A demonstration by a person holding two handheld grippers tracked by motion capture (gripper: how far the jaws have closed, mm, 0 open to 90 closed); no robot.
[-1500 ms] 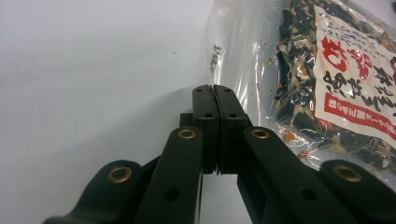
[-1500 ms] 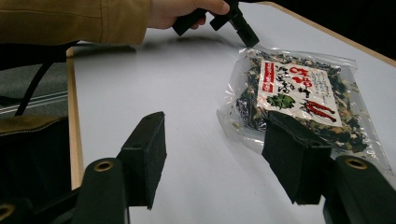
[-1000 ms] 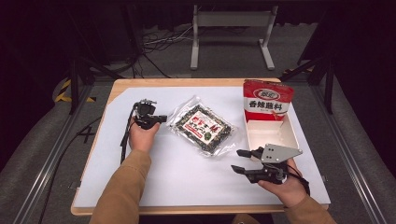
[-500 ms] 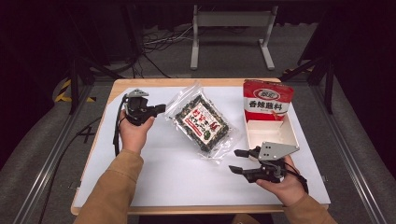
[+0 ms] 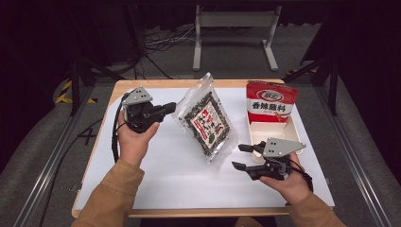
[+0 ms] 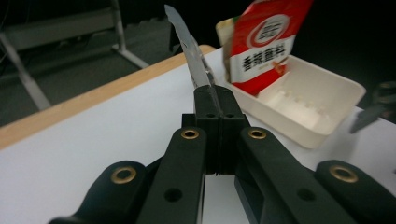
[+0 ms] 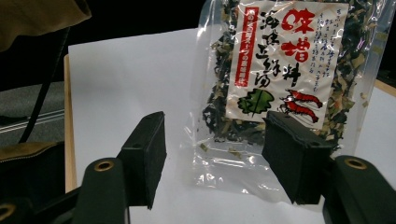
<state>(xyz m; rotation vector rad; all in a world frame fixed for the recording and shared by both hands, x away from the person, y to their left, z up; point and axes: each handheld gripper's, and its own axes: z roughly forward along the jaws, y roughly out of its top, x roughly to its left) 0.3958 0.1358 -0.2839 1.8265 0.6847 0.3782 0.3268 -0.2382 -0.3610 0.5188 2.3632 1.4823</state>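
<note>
Left claw [image 5: 166, 109], centre-left of the high view, clamped tight on the left edge of a clear packet of dried greens [image 5: 206, 122]; the packet stands lifted and tilted, its top corner toward the upper centre of the frame and its lower corner down near the white counter [image 5: 156, 179]. In the left gripper view, the two black jaws meet at the middle of the frame with the thin plastic edge of the packet [image 6: 192, 51] pinched between them and rising toward the top. Right claw [image 5: 242, 156], lower right of the high view, held level just above the counter with its jaws spread wide and pointing left at the packet's lower end; these jaws have just been opening. In the right gripper view, the packet [image 7: 285, 65] fills the upper right of the frame, its white label with red and green print facing the camera; its lower edge lies in the gap between the two pads [image 7: 149, 154], which do not press on it. Red pouch [image 5: 271, 102], upper right of the high view, standing upright in the far end of a shallow cream tray [image 5: 293, 132], just right of the packet. The same red pouch [image 6: 268, 44] and tray [image 6: 308, 116] appear at the upper right of the left gripper view.
</note>
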